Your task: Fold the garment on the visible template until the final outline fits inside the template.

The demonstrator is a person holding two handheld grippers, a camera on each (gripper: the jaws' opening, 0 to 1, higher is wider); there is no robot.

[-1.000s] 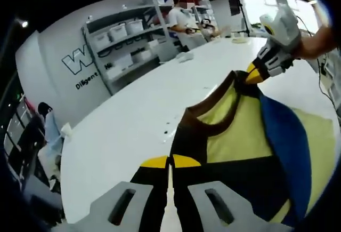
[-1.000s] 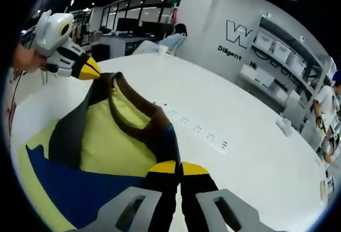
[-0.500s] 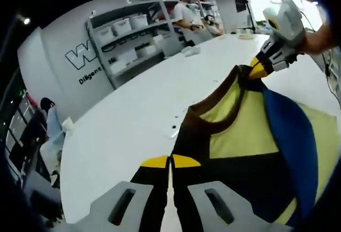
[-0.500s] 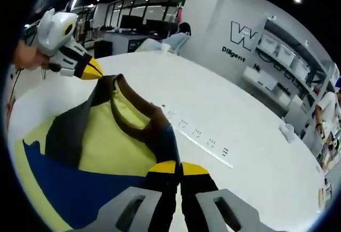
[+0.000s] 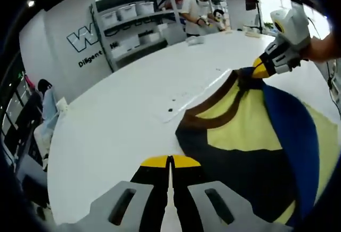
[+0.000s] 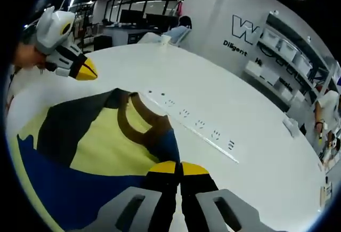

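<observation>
The left tongs (image 5: 170,162) have grey slotted jaws ending in black fingers with yellow tips; the right tongs (image 6: 180,169) look the same. Seen from across, each tool has a white and grey housing, a ribbed black-and-white neck and a yellow beak. Any sleeve is too blurred to make out.

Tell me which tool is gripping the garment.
The right tool: it is shut on the garment's edge, while the left tool hangs shut above the table, apart from the fabric.
</observation>
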